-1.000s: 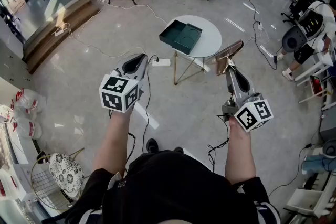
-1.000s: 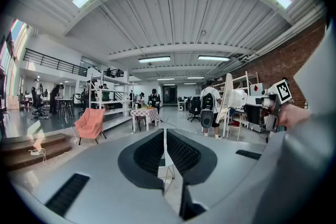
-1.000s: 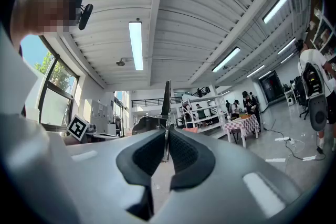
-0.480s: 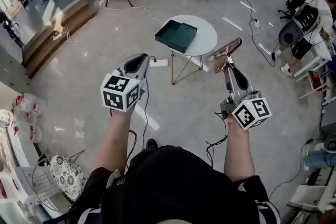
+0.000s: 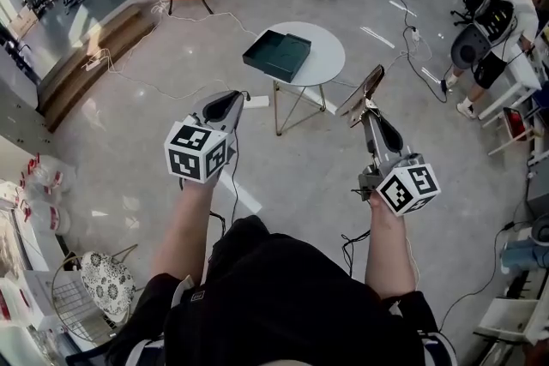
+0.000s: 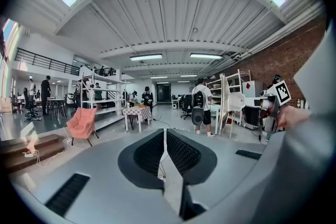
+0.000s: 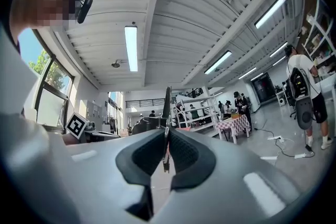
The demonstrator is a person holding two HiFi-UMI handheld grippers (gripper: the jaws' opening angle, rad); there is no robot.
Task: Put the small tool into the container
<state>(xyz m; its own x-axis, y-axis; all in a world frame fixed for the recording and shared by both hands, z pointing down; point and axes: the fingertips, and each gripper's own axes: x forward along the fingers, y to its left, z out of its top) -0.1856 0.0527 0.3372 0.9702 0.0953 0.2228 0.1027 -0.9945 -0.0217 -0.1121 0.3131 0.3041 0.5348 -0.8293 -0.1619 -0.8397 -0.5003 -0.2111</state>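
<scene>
Seen from above, the person reaches both arms forward, left forearm (image 5: 183,227) and right forearm (image 5: 388,249) bare, with a gripper in each hand. The left gripper (image 5: 228,99) points ahead and slightly down, its jaws together with nothing between them. The right gripper (image 5: 371,111) tilts slightly up. Its jaws have just been opening a touch, yet the pads press on a thin, flat small tool (image 5: 360,95) between them.

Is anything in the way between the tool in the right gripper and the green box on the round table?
Nothing visible. The right gripper holds the tool in the air, with only floor between it and the table. The box is open-topped; the left gripper is off to the side.
</scene>
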